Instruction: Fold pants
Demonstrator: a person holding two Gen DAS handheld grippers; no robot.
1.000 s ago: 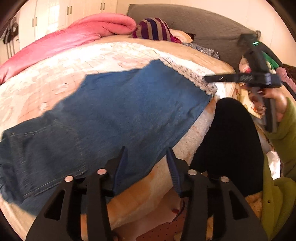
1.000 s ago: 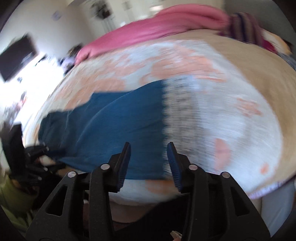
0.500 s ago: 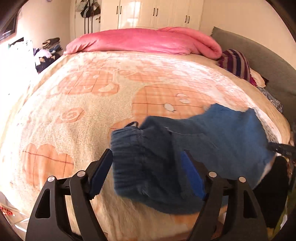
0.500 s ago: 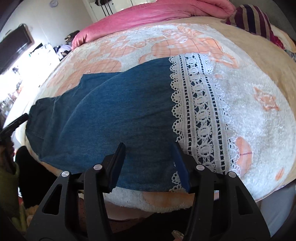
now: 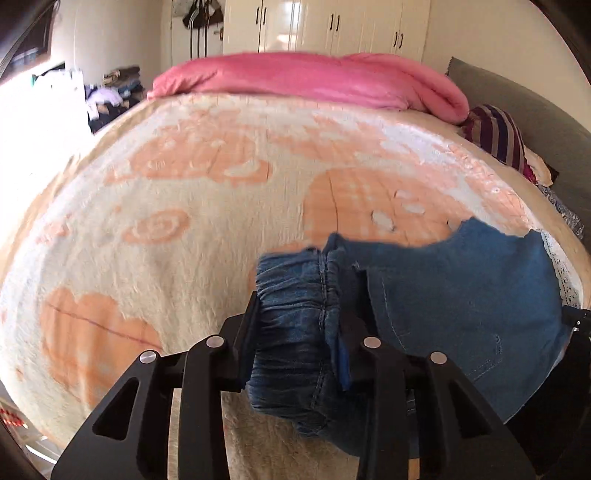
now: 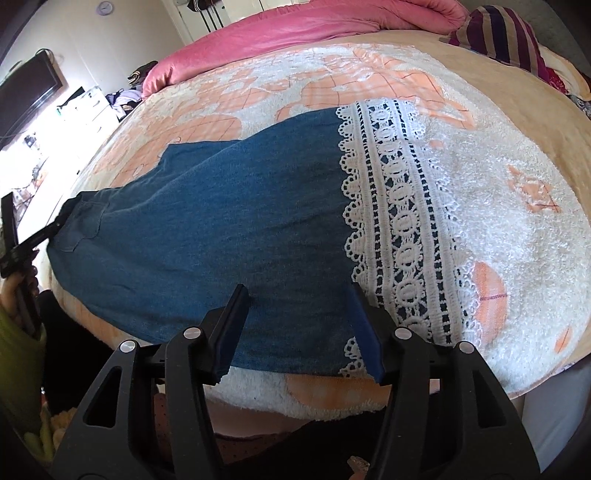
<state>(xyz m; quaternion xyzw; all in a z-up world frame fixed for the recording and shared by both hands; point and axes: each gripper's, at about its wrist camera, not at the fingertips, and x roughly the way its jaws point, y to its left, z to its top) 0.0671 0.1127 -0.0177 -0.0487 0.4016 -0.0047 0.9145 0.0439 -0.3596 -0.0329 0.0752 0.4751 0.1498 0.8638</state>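
A: What does the left wrist view show?

B: The left gripper [image 5: 301, 332] is clenched on the gathered elastic waistband [image 5: 295, 291] of the blue denim pants [image 5: 461, 295]. The bunched cloth fills the gap between the two fingers and hangs a little below them. The rest of the pants runs off to the right over the near edge of the bed [image 5: 147, 240], which is covered by a cream blanket with orange patches. A pink duvet [image 5: 314, 77] lies along the far side, a striped pillow [image 5: 495, 136] sits at the right, and white wardrobes [image 5: 332, 26] stand behind.

A: And the right wrist view?

B: The right gripper [image 6: 299, 332] is released, its fingers spread wide just above the near edge of the pants [image 6: 221, 229], right at the seam where the denim meets the white lace hem [image 6: 399, 229]. I cannot tell whether the tips touch the cloth. The pants lie flat across the bed [image 6: 517, 229], waist to the left, lace to the right. At the far left the left gripper [image 6: 51, 227] reaches the waist end, held by a hand [image 6: 20, 286] in a green sleeve. A dark screen [image 6: 26, 92] hangs on the wall at the upper left.
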